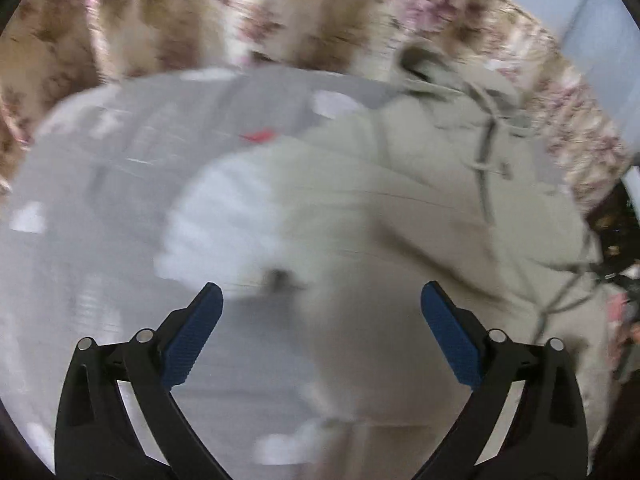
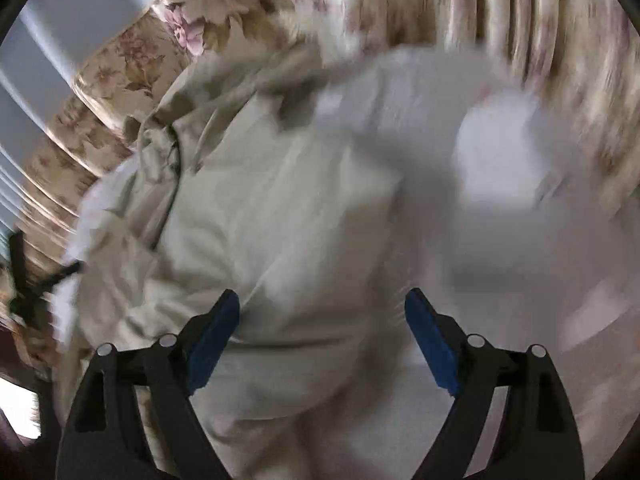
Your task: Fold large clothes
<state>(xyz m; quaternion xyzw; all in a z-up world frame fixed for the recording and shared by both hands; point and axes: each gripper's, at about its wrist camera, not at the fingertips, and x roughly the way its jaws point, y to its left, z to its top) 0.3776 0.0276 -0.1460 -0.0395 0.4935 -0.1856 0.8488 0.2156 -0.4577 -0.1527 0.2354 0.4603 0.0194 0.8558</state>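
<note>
A large pale beige hooded garment [image 1: 400, 208] with drawcords lies rumpled on a white-grey sheet [image 1: 80, 200]. It also shows in the right wrist view [image 2: 256, 216], where the sheet [image 2: 520, 264] lies to its right. My left gripper [image 1: 320, 296] is open and empty, just above the garment's left edge. My right gripper [image 2: 322, 300] is open and empty, over the garment's right part. Both views are blurred by motion.
A floral bedcover [image 1: 160, 20] lies beyond the sheet, also in the right wrist view [image 2: 132, 52]. A pale blue wall [image 1: 600, 40] stands at the far right. Dark clutter [image 1: 616, 240] lies at the right edge.
</note>
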